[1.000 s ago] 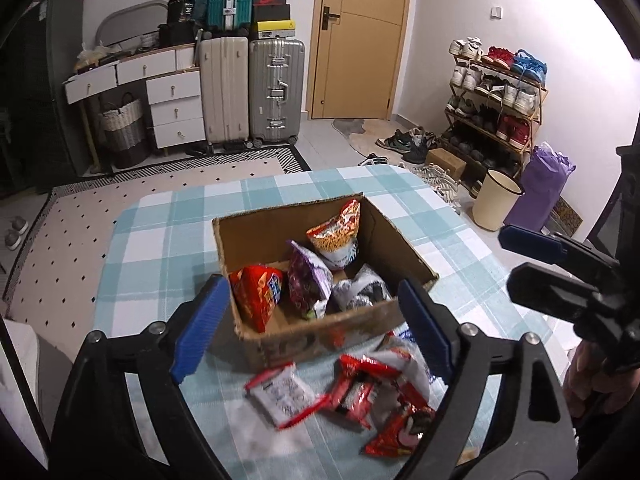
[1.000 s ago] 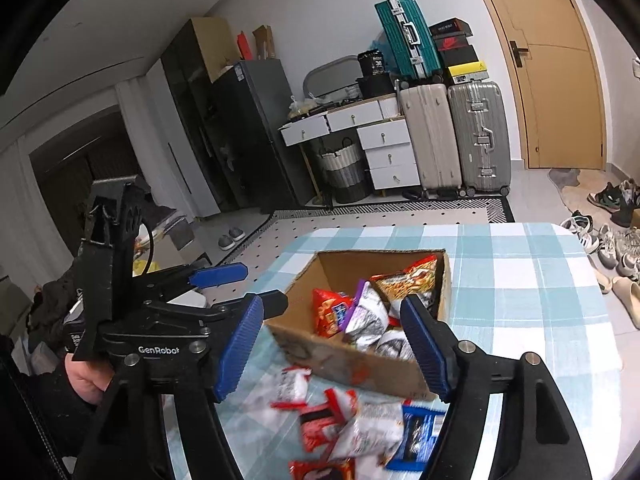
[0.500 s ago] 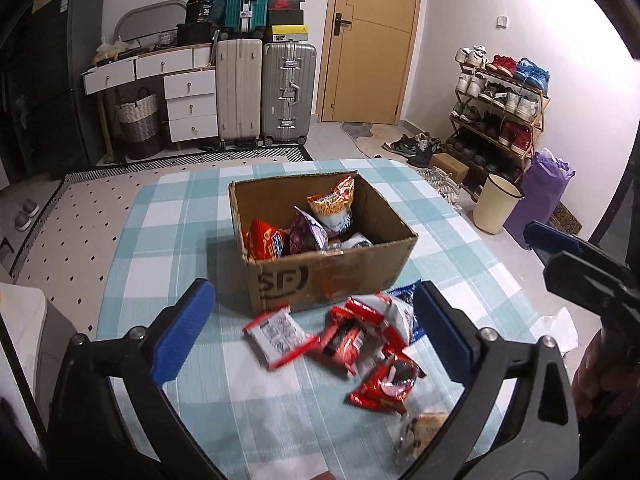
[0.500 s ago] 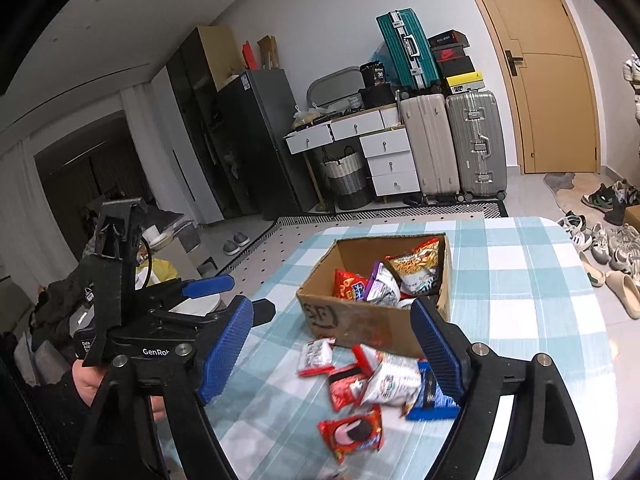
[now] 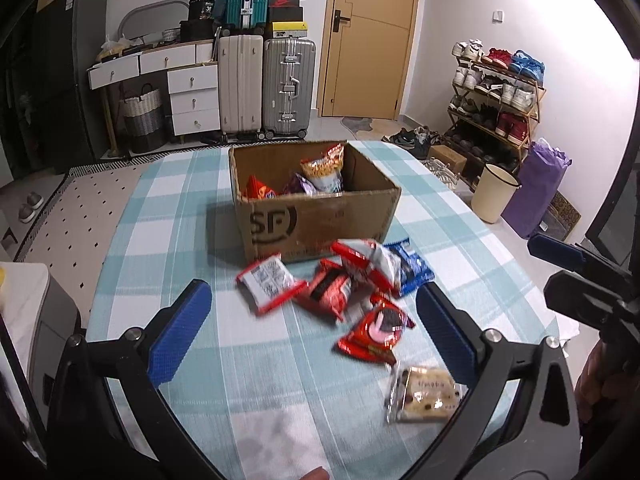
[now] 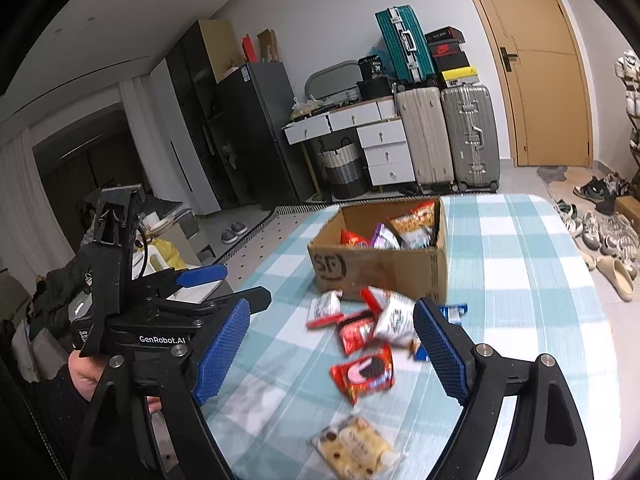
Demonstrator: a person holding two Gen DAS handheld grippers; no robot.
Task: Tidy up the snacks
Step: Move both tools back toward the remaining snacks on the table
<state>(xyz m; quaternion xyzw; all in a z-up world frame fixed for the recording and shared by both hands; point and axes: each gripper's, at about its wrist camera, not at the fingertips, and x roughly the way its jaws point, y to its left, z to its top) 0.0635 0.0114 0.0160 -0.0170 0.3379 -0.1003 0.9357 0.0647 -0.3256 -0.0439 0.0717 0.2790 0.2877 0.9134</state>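
Observation:
A cardboard box (image 5: 320, 220) stands mid-table and holds an orange chip bag (image 5: 324, 168), a red bag (image 5: 258, 190) and a purple bag (image 5: 300, 186). Several loose packets lie in front of it: a red-and-white one (image 5: 268, 284), a blue one (image 5: 412, 272), a red cookie packet (image 5: 376, 332) and a clear-wrapped pastry (image 5: 424, 396). My left gripper (image 5: 312, 290) hovers wide open above this pile, holding nothing. My right gripper (image 6: 331, 305) is over the same pile near the red cookie packet (image 6: 366, 372); its jaws are opening and nothing is between them.
The table (image 5: 168, 216) wears a blue-and-white checked cloth. Behind it are suitcases (image 5: 288, 84), a drawer unit (image 5: 192, 96) and a door (image 5: 372, 40). A shoe rack (image 5: 496, 96), a cream bin (image 5: 496, 192) and a purple bag (image 5: 536, 188) stand to the right.
Both grippers have pulled back from the box toward the near table edge, and their jaws have widened. The pastry and more of the loose packets have come into view.

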